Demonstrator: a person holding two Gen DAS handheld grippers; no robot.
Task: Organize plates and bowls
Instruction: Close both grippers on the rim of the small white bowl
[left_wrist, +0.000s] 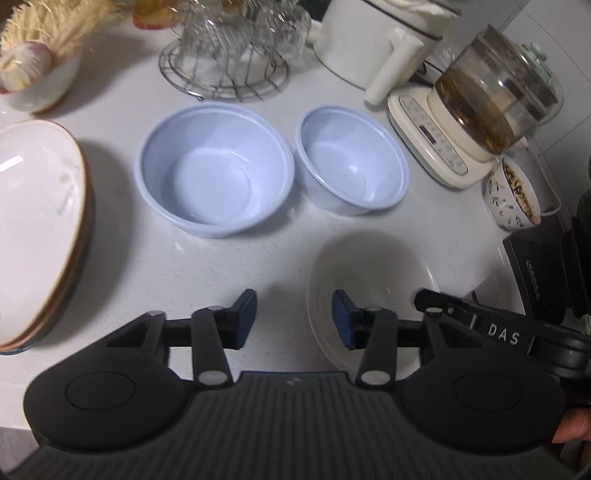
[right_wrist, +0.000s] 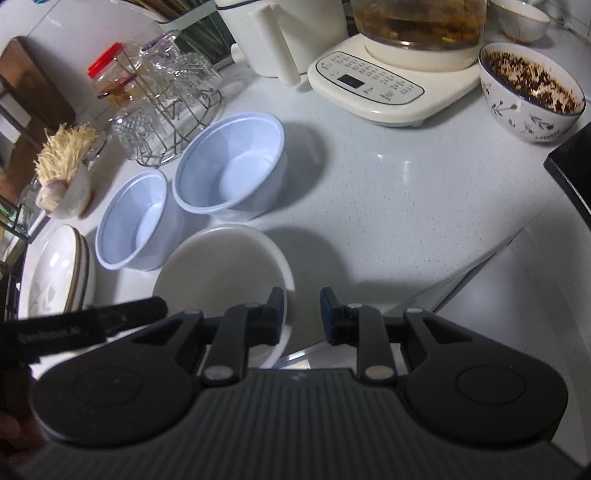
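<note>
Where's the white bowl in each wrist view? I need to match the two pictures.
Left wrist: white bowl at lower right, behind the open left gripper's right finger.
Right wrist: lower centre-left, under the open right gripper's left finger.
Shared landmark: the two blue bowls just beyond it.

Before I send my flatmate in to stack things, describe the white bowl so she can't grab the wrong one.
Start at the cream kettle base at the back of the white counter. In front of it stand two pale blue bowls side by side. The white bowl sits nearer the counter's front edge, just before them: the only plain white one, empty and wider.
</note>
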